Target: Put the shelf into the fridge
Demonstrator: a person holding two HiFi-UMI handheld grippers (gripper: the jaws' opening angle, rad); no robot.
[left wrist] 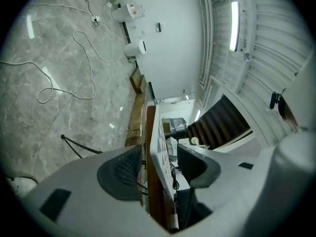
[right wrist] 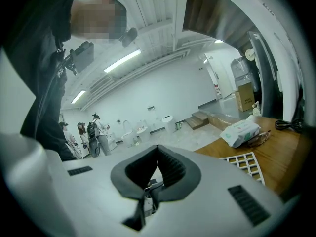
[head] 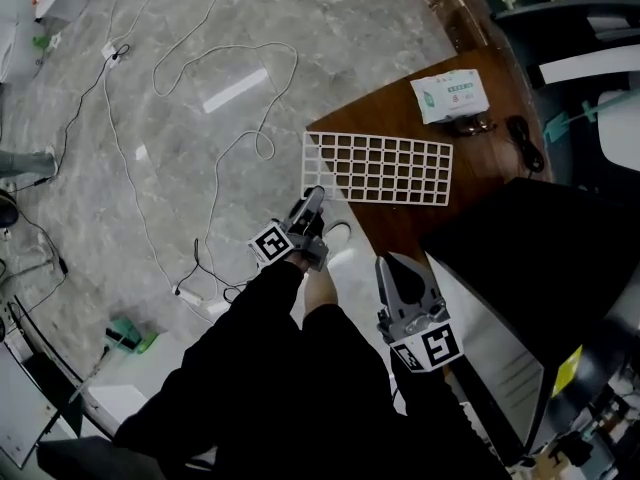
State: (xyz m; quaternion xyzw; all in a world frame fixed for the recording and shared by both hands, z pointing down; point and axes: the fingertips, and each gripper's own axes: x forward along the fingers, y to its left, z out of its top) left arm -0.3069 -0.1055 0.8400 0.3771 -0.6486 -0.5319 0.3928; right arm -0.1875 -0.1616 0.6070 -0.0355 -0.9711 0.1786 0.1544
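Observation:
The white grid shelf (head: 380, 168) lies flat on the brown table (head: 480, 118), its left end over the table's corner. My left gripper (head: 312, 200) is at the shelf's near left corner and is open. In the left gripper view the shelf (left wrist: 157, 132) runs edge-on between the two pads of the left gripper (left wrist: 159, 154), and neither pad presses on it. My right gripper (head: 395, 268) is shut and empty, nearer me, beside the black fridge (head: 560, 258). In the right gripper view the right gripper (right wrist: 158, 154) has its pads together, with the shelf (right wrist: 247, 164) off to its right.
A pack of tissues (head: 450, 95), glasses (head: 470, 123) and a black cable (head: 522, 138) lie on the table behind the shelf. White cables (head: 180, 58) trail over the grey marble floor to the left. People stand far off in the room (right wrist: 94, 132).

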